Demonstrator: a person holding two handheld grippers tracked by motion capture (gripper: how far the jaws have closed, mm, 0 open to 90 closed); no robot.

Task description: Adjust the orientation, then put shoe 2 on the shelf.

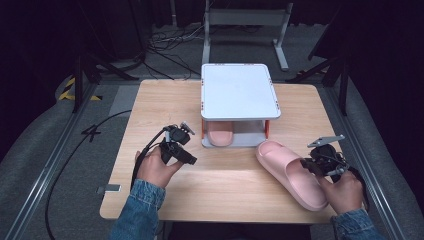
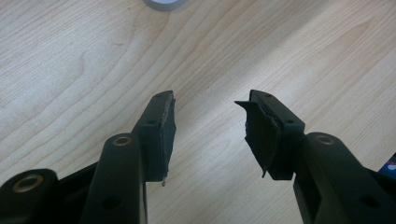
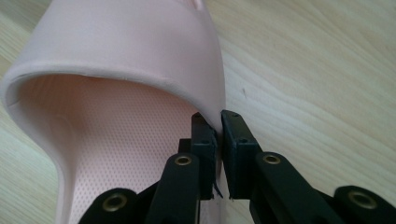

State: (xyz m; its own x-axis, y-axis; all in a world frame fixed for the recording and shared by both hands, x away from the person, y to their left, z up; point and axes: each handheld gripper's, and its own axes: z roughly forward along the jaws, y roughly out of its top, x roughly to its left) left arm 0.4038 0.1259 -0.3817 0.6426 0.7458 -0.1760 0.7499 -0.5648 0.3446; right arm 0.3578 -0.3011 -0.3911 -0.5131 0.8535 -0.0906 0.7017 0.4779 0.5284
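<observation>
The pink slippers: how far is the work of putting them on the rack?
One pink slipper already lies on the lower shelf of the white rack. In hand: the right gripper is clamped on the side wall of the second slipper, which is on the table. Left: placing it beside the first. The left gripper is open, holding nothing.

Second pink slipper (image 1: 220,134) half hidden under white shelf (image 1: 239,90); held slipper (image 3: 116,70) cut off by frame edges.
</observation>
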